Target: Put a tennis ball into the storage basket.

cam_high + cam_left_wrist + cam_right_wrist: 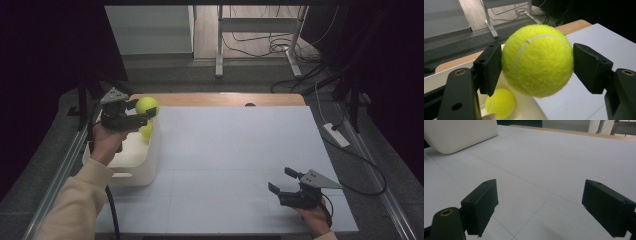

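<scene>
A: High view first: the left gripper holds a tennis ball over the far rim of the white bin, at about ten o'clock on the table.

B: Is the grip firm?

A: In the left gripper view both pads press the ball's sides (closed about as far as the ball allows). A second ball lies in the bin below.

B: So the step looks like dropping it in?

A: I'd judge so. Best to bring it in over the bin's open middle, lower it, then open gently so it doesn't bounce out.

B: And the right gripper?

A: Resting at five o'clock, jaws wide apart, holding nothing.
</scene>
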### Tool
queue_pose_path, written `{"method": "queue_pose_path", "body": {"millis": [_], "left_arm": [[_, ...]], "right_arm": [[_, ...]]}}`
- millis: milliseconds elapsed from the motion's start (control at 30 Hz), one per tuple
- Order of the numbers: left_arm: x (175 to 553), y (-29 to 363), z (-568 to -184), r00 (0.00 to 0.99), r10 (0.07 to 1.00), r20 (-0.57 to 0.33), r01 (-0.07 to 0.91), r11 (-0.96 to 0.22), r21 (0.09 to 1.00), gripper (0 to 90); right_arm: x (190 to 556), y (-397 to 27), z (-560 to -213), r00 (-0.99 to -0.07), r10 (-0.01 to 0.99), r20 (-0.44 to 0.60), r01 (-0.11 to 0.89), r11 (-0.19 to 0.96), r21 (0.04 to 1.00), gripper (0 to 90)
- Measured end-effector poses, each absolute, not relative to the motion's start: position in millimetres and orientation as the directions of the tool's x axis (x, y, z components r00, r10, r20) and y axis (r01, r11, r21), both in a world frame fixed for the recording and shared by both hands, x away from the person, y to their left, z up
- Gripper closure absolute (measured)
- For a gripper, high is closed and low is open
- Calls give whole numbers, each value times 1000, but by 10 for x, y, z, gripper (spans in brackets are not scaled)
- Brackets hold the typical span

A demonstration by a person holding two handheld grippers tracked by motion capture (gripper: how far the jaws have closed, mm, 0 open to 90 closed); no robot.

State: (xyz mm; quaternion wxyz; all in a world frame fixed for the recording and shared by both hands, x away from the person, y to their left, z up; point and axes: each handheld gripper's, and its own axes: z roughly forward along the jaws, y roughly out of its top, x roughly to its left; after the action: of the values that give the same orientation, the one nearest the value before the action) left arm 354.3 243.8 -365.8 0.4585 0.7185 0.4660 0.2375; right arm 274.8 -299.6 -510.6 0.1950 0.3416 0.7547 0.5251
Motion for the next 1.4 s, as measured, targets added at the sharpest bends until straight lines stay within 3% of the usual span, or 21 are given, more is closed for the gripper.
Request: {"method": "queue_pose_path", "body": {"millis": [1400], "left_arm": [[3919, 2907, -3958, 244, 965, -95, 582, -67, 811, 276]], "right_arm": [[2746, -2987, -5116, -689, 722, 60, 311, 220, 925, 135]]}}
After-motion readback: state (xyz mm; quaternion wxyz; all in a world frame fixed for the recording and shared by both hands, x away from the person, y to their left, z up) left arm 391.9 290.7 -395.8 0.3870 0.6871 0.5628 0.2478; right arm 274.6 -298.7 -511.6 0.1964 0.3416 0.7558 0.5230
